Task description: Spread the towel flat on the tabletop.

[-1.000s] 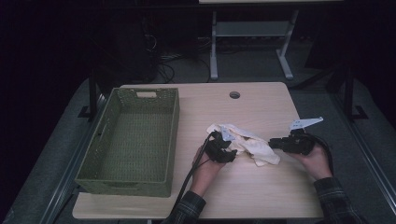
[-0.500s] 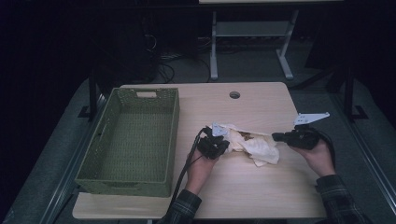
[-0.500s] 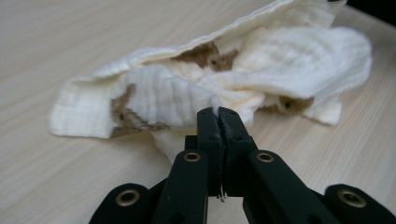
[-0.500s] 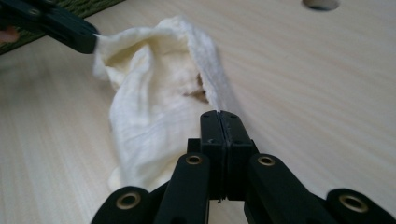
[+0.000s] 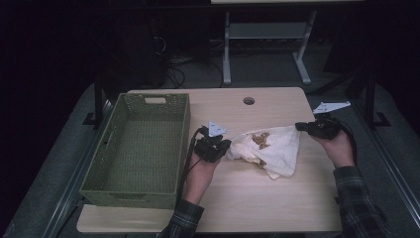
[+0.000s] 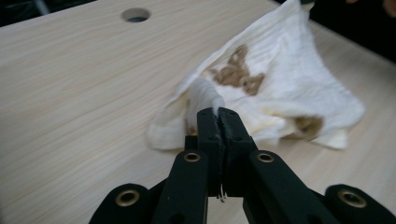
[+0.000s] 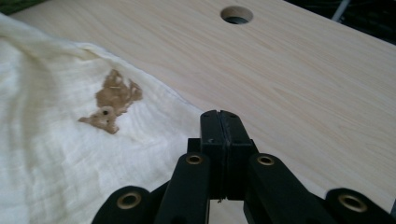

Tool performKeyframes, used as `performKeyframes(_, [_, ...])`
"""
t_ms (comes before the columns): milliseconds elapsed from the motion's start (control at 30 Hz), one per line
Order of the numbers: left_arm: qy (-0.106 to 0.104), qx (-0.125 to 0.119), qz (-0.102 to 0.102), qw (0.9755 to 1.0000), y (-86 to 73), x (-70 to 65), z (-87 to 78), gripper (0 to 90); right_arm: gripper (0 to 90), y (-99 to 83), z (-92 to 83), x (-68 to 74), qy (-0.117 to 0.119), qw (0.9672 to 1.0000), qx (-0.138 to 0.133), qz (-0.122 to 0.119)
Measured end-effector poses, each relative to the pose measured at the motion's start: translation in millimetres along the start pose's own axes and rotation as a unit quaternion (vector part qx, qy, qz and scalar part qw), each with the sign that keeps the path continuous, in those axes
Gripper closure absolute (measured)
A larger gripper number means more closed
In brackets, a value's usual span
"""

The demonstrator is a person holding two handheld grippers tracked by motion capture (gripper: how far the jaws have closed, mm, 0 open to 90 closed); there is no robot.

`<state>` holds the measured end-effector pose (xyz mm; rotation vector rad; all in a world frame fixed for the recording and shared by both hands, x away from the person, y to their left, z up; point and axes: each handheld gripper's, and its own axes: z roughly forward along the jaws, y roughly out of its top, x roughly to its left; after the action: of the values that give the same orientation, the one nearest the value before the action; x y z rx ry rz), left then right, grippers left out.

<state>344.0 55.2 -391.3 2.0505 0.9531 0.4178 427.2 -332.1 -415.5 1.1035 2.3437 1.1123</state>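
Observation:
A white cloth (image 5: pixel 274 147) printed with brown bears hangs stretched between my two grippers, its lower part resting on the wooden table (image 5: pixel 247 198). My left gripper (image 5: pixel 228 149) is at the cloth's left end, and in the left gripper view it (image 6: pixel 218 112) is shut on a bunched corner of the cloth (image 6: pixel 285 79). My right gripper (image 5: pixel 298 127) holds the far right corner. The right gripper view shows its jaws (image 7: pixel 219 114) shut, with the cloth (image 7: pixel 56 154) running in under them and a bear print (image 7: pixel 114 100) to the left.
A green woven basket (image 5: pixel 184 134) stands empty on the left side of the table, close beside my left hand. A round cable hole (image 5: pixel 248 100) sits near the table's far edge. A metal stand (image 5: pixel 267 29) rises behind the table in the dark.
Both hands have lifted and drawn apart. The cloth, crumpled between them a second ago, is now pulled out wide.

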Motion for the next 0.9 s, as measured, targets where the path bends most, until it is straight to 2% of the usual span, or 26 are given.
performKeyframes(167, [0.024,0.034,-0.002,0.9991,-2.2,11.7,20.2,87.8,88.9,-4.4,22.4,-12.5,-0.006,0.9996,0.016,0.023])
performKeyframes(233, [0.024,0.043,-0.009,0.9987,-3.3,16.0,30.8,87.4,86.4,-7.7,26.4,-16.4,-0.009,0.9993,0.018,0.032])
performKeyframes(267, [0.027,0.048,-0.009,0.9984,-4.0,17.7,34.2,86.8,79.5,-9.3,26.6,-18.3,-0.01,0.9992,0.014,0.036])
performKeyframes(333, [0.023,0.052,-0.008,0.9984,-4.6,16.8,36.8,80.0,74.8,-11.7,24.0,-20.0,-0.002,0.9988,0.002,0.049])
performKeyframes(467, [0.016,0.049,0.004,0.9986,-3.9,8.4,32.5,72.5,71.7,-14.2,13.3,-16.8,0.004,0.999,-0.008,0.044])
performKeyframes(500, [0.017,0.049,0.008,0.9986,-3.5,6.5,30.5,70.6,71.8,-15.0,10.6,-14.8,0.012,0.9987,-0.008,0.048])
performKeyframes(700, [0.012,0.056,0.025,0.998,-2.6,-0.5,21.2,58.1,71.7,-21.6,0.3,5.9,0.036,0.9987,-0.005,0.037])
performKeyframes(800, [0.006,0.058,0.036,0.9977,-3.0,-4.2,16.8,56.6,71.7,-24.9,-1.0,18.6,0.046,0.9988,-0.005,0.018])
performKeyframes(900, [-0.007,0.057,0.046,0.9973,-3.6,-9.1,13.5,56.5,71.8,-28.1,-3.2,30.7,0.059,0.9982,-0.001,0.014])
